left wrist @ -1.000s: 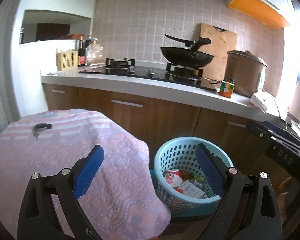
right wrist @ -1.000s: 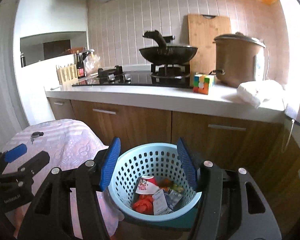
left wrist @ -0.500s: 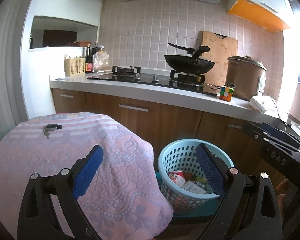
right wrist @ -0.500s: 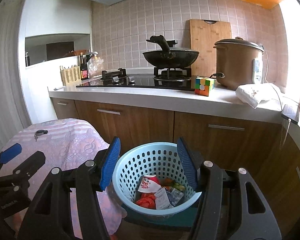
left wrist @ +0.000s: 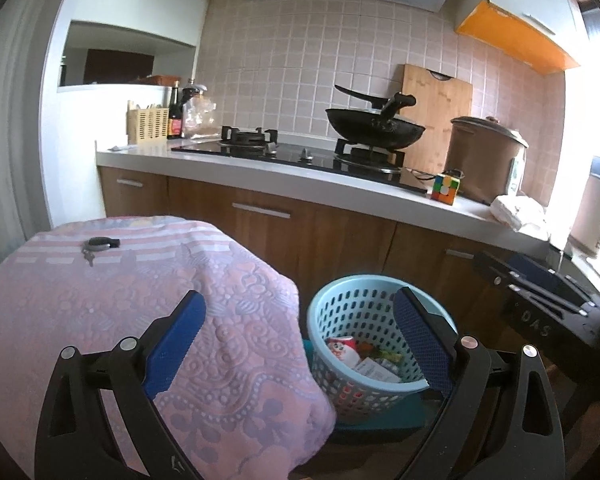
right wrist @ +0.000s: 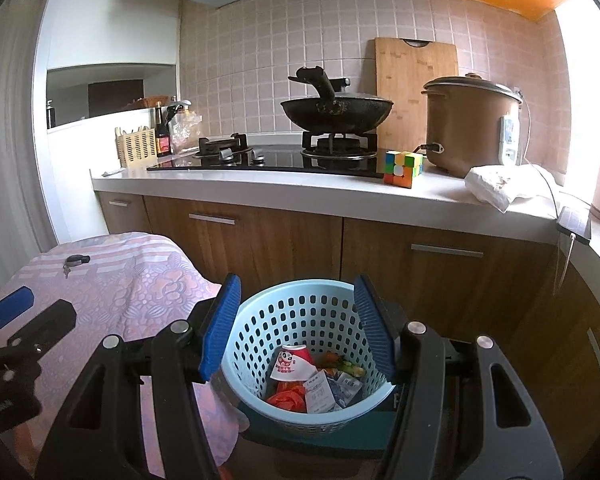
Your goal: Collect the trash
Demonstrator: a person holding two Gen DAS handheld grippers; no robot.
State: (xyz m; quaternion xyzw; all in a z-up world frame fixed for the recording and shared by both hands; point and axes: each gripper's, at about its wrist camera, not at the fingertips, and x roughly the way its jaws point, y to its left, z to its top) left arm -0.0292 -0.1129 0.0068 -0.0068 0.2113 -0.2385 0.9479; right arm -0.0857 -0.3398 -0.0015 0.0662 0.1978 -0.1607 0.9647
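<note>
A tiled kitchen with a white tabletop (right wrist: pixel 300 196). The blue basket (right wrist: pixel 260 320) of trash sits at 6 o'clock. Both claws, left claw (left wrist: pixel 296 332) and right claw (right wrist: pixel 296 328), gape empty. Risk: mistaking the cube (right wrist: pixel 403 167) for trash, or tipping the light basket.

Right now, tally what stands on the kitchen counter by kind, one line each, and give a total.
Wok: 1
Cutting board: 1
Brown cooker pot: 1
Puzzle cube: 1
White cloth: 1
Utensil basket: 1
Dark sauce bottle: 1
Total: 7, not counting the blurred items beside the bottle.
</note>
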